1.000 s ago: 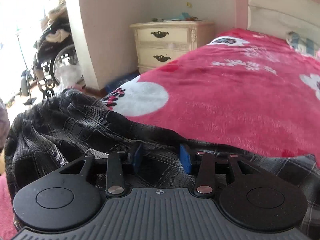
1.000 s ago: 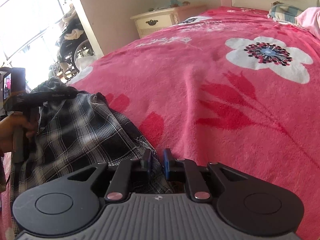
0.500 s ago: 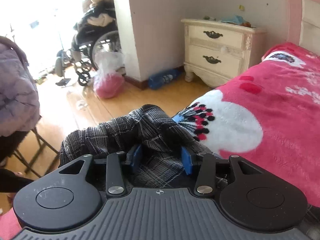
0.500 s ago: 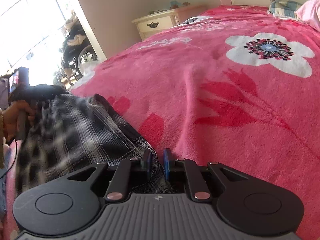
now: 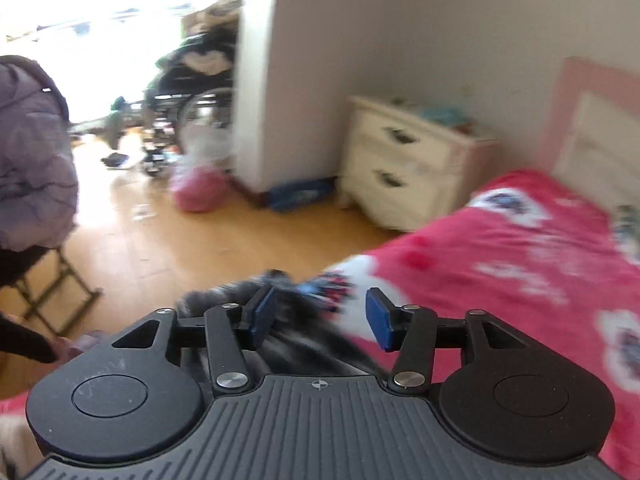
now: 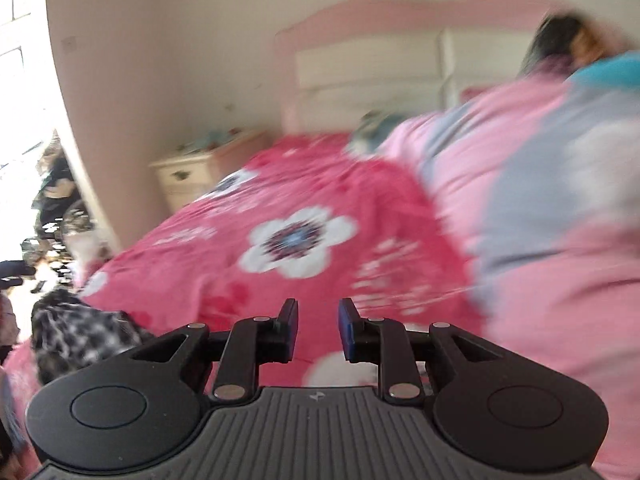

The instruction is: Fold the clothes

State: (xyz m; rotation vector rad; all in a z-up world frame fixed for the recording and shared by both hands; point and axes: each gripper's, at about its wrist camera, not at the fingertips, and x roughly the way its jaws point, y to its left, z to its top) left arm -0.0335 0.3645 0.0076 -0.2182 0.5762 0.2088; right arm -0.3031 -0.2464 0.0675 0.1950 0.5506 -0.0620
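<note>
Dark grey checked shirt (image 5: 288, 320) lies at the bed's edge, both claws apart.
In the lower middle of the left wrist frame the left claw (image 5: 320, 314) has just been opening, shirt between its pads but not pressed; the right claw (image 6: 318, 328) has just been opening, empty, above the red flowered blanket (image 6: 280, 216).

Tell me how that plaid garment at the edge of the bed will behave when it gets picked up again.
The plaid garment lies crumpled in soft bunches on the red blanket, so it will probably sag and droop from any single pinch. It looks like thin woven cloth, likely light. It may drag on the fuzzy blanket rather than slide.
</note>
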